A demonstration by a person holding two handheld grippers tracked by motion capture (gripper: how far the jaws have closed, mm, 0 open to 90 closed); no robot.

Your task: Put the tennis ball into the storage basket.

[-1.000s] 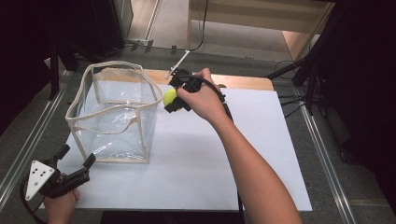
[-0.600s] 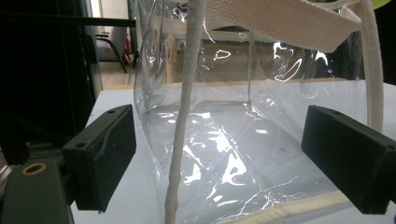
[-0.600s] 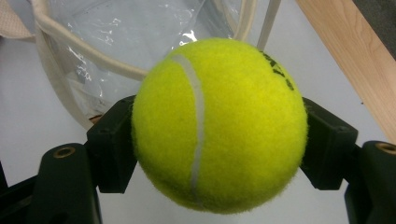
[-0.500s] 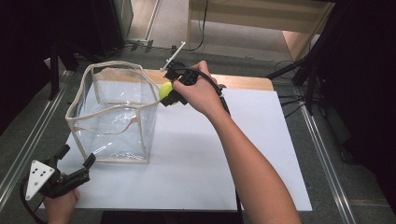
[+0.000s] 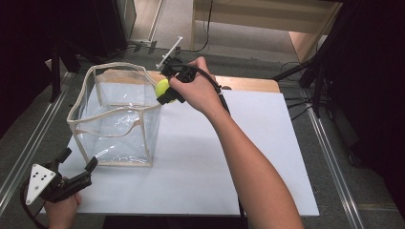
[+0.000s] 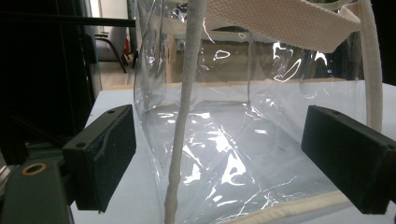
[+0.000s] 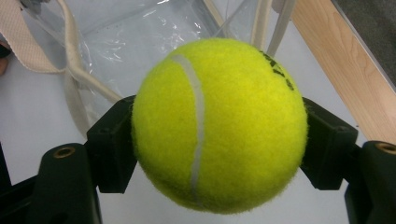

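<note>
A yellow tennis ball (image 5: 162, 88) (image 7: 217, 126) is clamped between the jaws of my right gripper (image 5: 166, 91), held in the air just over the right rim of a clear plastic bag (image 5: 114, 114) with cream webbing trim and handles. The bag stands open on the white table mat (image 5: 200, 162). My left gripper (image 5: 79, 164) rests at the mat's near left corner, open, its jaws spread wide on either side of the bag's near corner (image 6: 187, 140) with nothing touching them.
A wooden board (image 5: 248, 83) lies along the mat's far edge. Metal rails (image 5: 329, 143) run along both sides of the table. Dark stands and cables sit at the far right, and a wooden cabinet (image 5: 267, 19) stands behind.
My right gripper has carried the ball leftward, from over the mat to the bag's right rim. The left gripper has stayed put.
</note>
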